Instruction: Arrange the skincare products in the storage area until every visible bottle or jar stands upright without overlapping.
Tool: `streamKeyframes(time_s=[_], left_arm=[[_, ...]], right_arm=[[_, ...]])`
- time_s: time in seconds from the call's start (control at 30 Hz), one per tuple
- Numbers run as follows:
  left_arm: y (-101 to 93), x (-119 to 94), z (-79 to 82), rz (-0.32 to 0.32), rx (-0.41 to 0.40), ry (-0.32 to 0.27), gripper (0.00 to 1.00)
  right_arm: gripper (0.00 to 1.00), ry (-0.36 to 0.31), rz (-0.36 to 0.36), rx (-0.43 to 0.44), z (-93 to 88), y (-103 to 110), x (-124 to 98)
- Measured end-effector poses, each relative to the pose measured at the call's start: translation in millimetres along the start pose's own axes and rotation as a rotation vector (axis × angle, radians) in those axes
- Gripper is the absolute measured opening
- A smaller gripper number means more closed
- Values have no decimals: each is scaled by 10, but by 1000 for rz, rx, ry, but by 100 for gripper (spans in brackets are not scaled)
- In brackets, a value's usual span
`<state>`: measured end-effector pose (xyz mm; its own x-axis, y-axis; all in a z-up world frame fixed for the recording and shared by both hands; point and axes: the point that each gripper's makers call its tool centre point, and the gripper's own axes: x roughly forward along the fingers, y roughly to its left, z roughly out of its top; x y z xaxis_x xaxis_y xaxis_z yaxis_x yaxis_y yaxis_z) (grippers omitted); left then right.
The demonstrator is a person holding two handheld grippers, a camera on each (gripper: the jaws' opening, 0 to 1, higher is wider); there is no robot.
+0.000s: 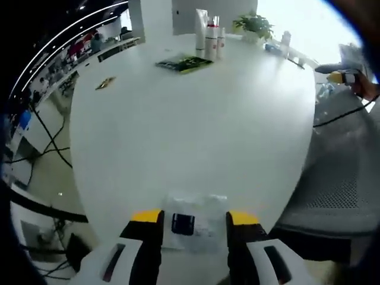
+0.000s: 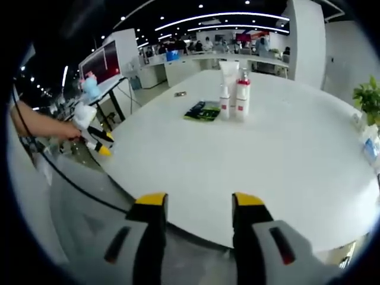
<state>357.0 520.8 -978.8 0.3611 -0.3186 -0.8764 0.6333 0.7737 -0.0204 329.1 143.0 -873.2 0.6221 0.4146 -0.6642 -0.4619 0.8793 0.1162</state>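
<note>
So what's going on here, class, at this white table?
A person holds two grippers, both open and holding nothing. The left gripper hovers over a clear packet at the white table's near edge. The right gripper waits at another edge. The skincare bottles stand upright across the table, beside a dark packet.

I am standing at a big white round table (image 2: 285, 160) in an open office. Ceiling light strips (image 2: 219, 16) are glowing in long curves overhead, with small spotlights shining among them. A white pillar (image 2: 306, 41) is rising at the far right, and a potted plant (image 1: 254, 25) is sitting at the table's far edge. A long white counter (image 2: 208, 62) is running across the far side, people sitting behind it. A screen (image 2: 98, 62) is glowing at the left. Cables (image 1: 50, 145) are trailing over the pale floor.
</note>
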Motion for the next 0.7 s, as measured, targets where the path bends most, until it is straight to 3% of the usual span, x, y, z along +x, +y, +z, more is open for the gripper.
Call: streamKeyframes(time_s=[0.27,0.57,0.7], left_arm=[[-50,-15,17,18,-154,-34,43],[-252,-136,500,26,-267,-186,43],[-370,-205,778,23,-304,-261,43]], right_arm=[[44,-14,34,13,36,16,30],[43,-44,123,100,223,155,72],[43,-53,208,145,360,320,140]])
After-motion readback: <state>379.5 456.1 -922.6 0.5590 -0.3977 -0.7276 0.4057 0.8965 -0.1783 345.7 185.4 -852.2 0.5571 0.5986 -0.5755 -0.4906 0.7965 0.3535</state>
